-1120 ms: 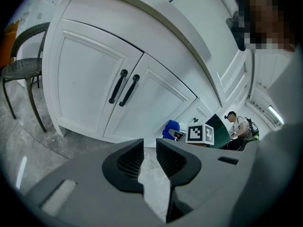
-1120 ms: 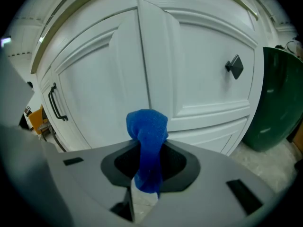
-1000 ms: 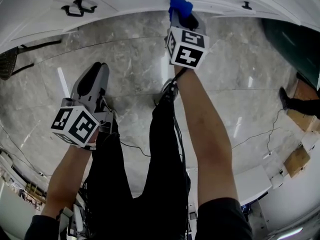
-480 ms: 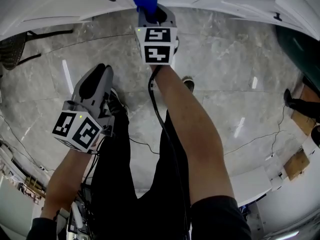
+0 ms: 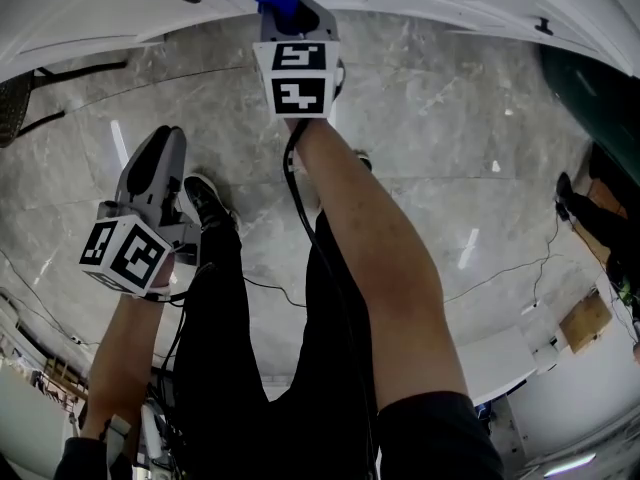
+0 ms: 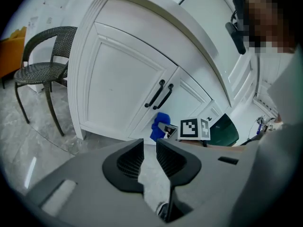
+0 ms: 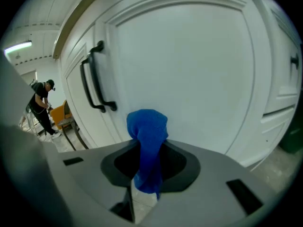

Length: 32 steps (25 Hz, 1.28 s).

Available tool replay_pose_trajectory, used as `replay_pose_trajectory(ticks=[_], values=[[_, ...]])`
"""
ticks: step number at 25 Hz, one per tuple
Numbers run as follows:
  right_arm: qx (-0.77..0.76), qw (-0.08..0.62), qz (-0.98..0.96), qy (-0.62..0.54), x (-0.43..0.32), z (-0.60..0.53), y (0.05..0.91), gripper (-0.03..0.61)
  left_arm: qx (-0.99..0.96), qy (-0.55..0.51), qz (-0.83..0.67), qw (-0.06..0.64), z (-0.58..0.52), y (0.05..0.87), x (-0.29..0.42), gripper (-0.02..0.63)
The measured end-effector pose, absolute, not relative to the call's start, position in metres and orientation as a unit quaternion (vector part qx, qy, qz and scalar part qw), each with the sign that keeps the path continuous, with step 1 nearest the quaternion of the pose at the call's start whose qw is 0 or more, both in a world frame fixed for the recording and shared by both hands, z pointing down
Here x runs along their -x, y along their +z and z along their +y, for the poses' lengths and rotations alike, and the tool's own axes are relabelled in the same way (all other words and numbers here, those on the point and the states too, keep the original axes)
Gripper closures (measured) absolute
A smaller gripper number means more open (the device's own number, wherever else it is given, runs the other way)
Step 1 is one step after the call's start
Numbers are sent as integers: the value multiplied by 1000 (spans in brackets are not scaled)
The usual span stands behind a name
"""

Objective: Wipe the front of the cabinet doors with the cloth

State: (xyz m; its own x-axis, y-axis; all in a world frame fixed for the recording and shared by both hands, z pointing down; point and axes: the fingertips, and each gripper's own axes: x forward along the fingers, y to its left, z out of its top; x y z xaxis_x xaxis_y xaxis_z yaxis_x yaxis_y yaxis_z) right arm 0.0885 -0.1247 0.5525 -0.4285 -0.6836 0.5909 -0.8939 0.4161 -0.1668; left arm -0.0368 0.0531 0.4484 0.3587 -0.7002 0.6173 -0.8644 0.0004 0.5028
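At the cabinet door [image 7: 203,65], cloth [image 7: 147,141]: blue, bunched into a strip, long axis along the jaws, tip toward the door; whether it touches the door is unclear.
Right gripper [image 7: 149,161]: jaws clenched on the cloth's middle, its lower end hanging behind them.
Handles [image 7: 111,106]: black, left of the cloth.
Left gripper [image 6: 150,150]: back over the floor [image 5: 450,148], jaws slightly apart, empty.

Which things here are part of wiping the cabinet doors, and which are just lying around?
In the job: blue cloth, pinched in the right gripper; white cabinet door; black handles.

Just about: left gripper, open and empty; wicker chair; cardboard box.
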Motion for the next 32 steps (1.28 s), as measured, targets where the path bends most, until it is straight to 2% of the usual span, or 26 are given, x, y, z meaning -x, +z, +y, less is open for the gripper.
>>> replay_pose_trajectory(ticks=[5, 9, 16, 22, 27, 32], values=[[-524, 227, -774, 275, -170, -137, 575, 489, -692, 92, -561, 444, 44, 458, 7, 529], [-535, 252, -763, 259, -222, -148, 582, 489, -696, 83, -552, 452, 37, 460, -27, 529], [-525, 265, -774, 233, -261, -151, 577, 489, -706, 78, -533, 461, 30, 458, -77, 529], [-538, 292, -755, 234, -295, -147, 580, 489, -711, 73, -523, 464, 25, 448, -86, 529], [-561, 280, -735, 257, -279, -137, 579, 489, -714, 70, -522, 461, 29, 438, -61, 529], [-524, 272, -762, 267, -193, -113, 587, 489, -711, 78, -529, 456, 46, 438, -18, 529]])
